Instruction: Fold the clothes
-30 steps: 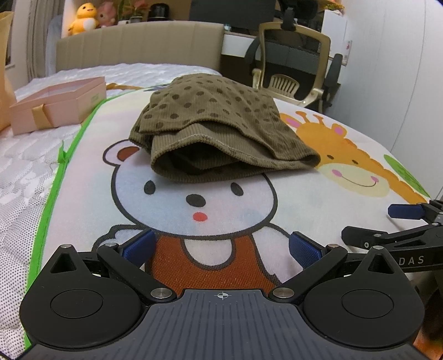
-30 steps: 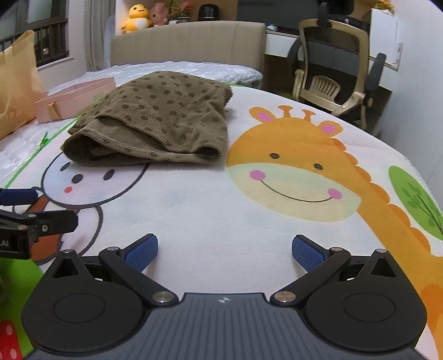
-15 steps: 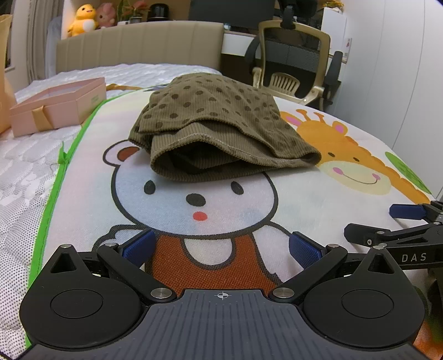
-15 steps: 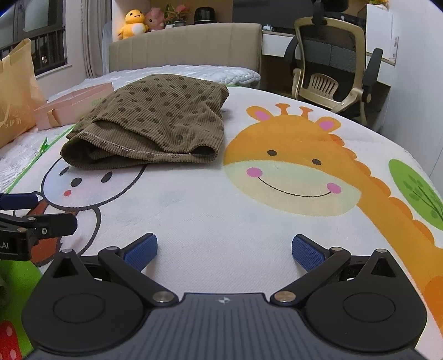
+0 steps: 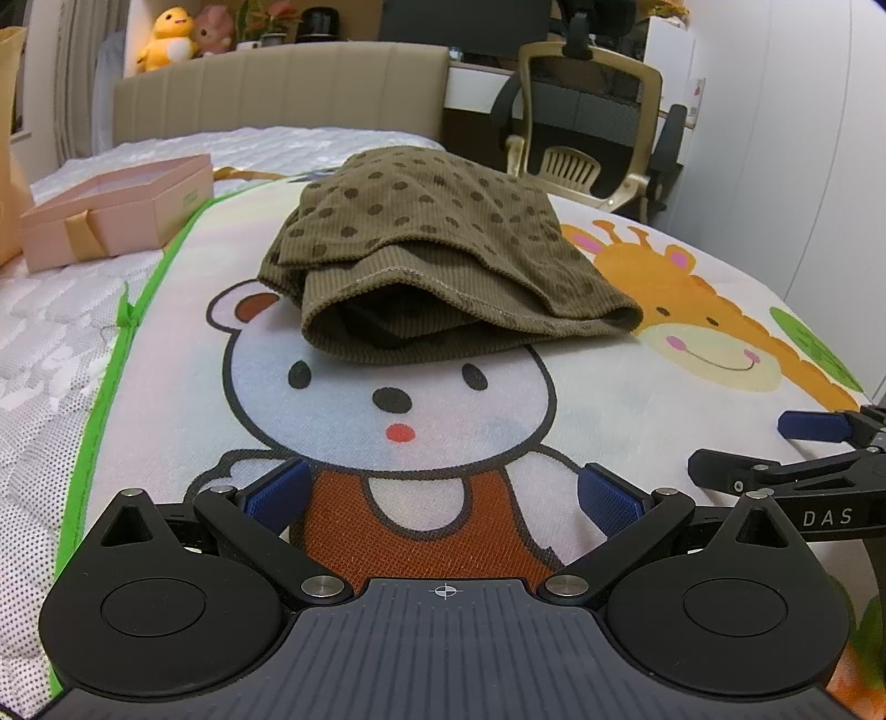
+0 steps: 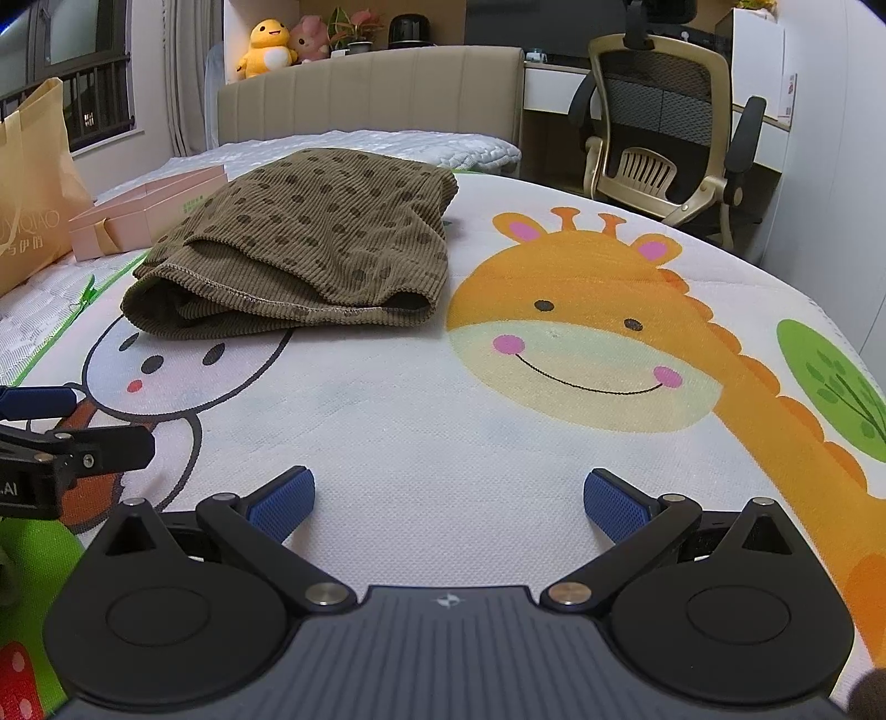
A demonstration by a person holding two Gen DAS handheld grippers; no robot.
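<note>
A folded brown garment (image 5: 437, 255) with dark dots lies on a cartoon mat (image 5: 470, 410) spread over the bed (image 5: 50, 343). It sits across the top of the printed bear's head (image 5: 387, 399), its open hem facing the cameras, and its right edge reaches just beside the printed giraffe (image 6: 587, 338). The left gripper (image 5: 440, 493) hovers low over the bear's orange shirt, its blue-padded fingers (image 5: 277, 490) spread wide and holding nothing, well short of the garment. The right gripper (image 6: 448, 495) hangs over bare white mat below the giraffe's face, its fingers (image 6: 612, 501) likewise released and empty, also apart from the garment. Each gripper shows at the edge of the other's view: the right one at the right side of the left wrist view, the left one at the left side of the right wrist view. A pink gift box (image 5: 116, 213) with a tan ribbon rests on the white mattress to the left of the mat, near the garment but not touching it. A tan paper bag (image 6: 33, 183) stands farther left. Beyond the bed are a beige headboard (image 6: 365, 94), plush toys (image 6: 271, 47) on the shelf behind it, and an office chair (image 6: 659, 127) at the right.
</note>
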